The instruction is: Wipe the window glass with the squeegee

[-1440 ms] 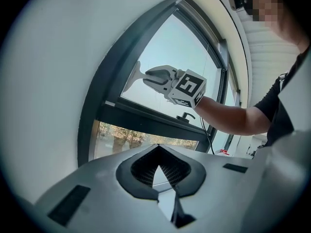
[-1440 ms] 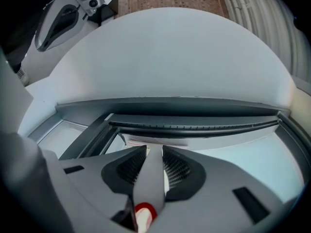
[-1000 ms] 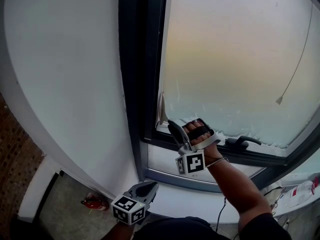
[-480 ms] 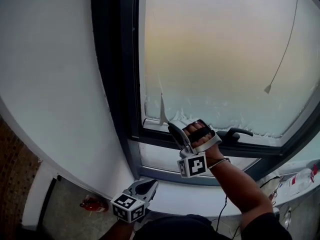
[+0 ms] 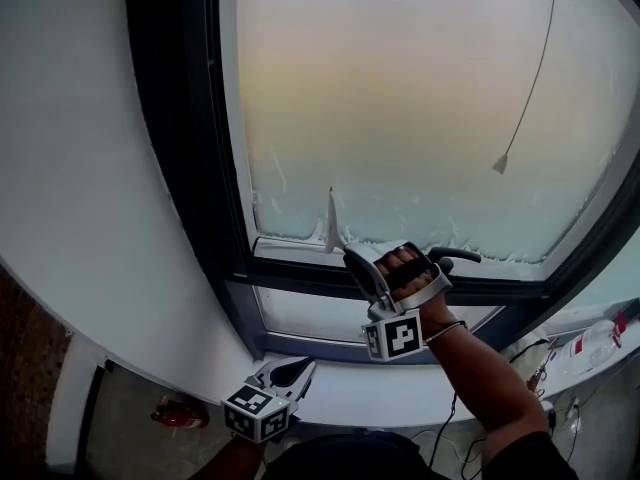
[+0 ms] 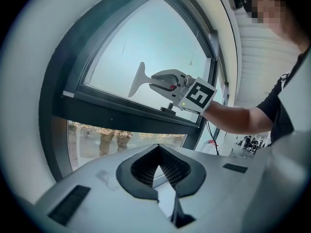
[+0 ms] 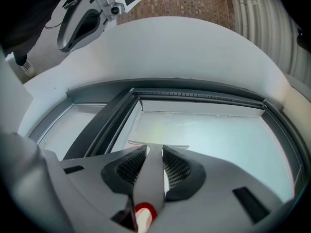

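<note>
1. The squeegee [image 5: 331,223] is standing at the lower left of the window glass [image 5: 400,108]. Its blade is sitting just above the bottom rail of the frame [image 5: 190,168]. Whether the rubber is lying flat on the pane cannot be told.
2. The right tool [image 7: 154,154] is clamping the squeegee's handle, with both jaws pressing its sides. The handle is smooth and tapering, so a hard push against the glass is likely to twist it in the jaws and leave streaks.
3. White residue [image 5: 420,236] is lining the lower edge of the pane. A stroke begun with the blade tilted is at risk of skipping over it or smearing it upward.
4. The window handle [image 5: 455,256] is projecting just beside the right tool. A sideways stroke along the bottom rail is in danger of knocking into it.
5. A thin cord [image 5: 525,98] is hanging in front of the right part of the glass, and a wide sweep is liable to snag it.
6. The left tool [image 5: 283,373] is hanging low, well apart from the glass. Its jaws are closed together on nothing, so it is offering no support.
</note>
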Demonstrator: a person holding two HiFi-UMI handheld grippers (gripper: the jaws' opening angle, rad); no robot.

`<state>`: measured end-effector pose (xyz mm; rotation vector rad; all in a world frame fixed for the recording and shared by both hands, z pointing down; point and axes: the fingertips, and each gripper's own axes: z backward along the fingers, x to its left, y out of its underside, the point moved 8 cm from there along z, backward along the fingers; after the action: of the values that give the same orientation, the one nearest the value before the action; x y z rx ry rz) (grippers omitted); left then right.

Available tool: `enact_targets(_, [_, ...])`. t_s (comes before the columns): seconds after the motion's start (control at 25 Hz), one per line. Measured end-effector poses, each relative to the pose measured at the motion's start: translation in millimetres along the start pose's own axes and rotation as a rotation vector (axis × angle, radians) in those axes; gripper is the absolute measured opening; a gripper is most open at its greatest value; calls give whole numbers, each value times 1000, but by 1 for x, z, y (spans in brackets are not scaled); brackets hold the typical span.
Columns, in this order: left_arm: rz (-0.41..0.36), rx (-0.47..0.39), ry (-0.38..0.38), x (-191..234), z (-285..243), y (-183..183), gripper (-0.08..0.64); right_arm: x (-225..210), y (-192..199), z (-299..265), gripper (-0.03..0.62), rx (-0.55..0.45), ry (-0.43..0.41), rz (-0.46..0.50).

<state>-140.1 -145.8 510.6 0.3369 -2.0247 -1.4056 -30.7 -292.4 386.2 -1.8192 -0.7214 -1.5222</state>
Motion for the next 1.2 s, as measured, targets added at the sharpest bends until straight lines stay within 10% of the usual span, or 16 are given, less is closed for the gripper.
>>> enact_targets(1.2, [-42,31,45,-32,-66,-14,0,11,126,104,95,183,-2,13])
